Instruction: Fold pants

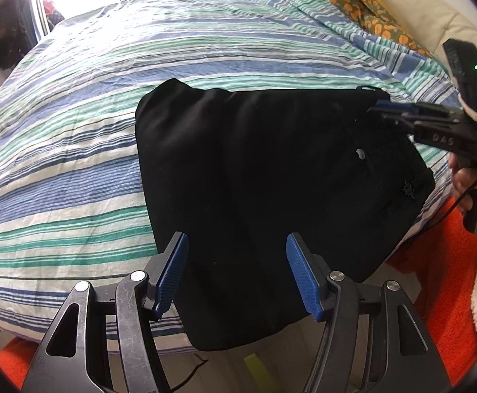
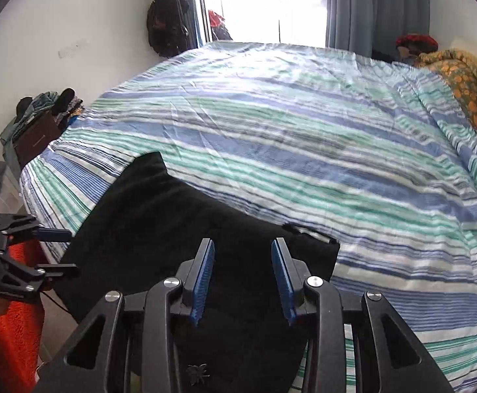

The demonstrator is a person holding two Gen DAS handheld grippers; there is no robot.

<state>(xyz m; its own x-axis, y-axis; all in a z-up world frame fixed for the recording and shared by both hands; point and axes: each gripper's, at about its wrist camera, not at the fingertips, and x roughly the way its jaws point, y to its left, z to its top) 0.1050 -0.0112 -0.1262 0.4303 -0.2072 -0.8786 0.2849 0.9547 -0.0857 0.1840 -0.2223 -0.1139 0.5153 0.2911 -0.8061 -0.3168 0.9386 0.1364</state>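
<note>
Black pants [image 1: 271,180] folded on striped bedspread [image 1: 74,131], both grippers' jaws spread, empty.

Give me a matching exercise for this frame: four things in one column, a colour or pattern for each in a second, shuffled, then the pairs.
Things:
1. pants
2. bed cover
3. blanket at the far corner of the bed
4. rug on the floor

Colours:
A. orange-red
B. black
C. blue, green and white stripes
D. mustard with orange shapes

Pairs: 1-B, 2-C, 3-D, 4-A
</note>
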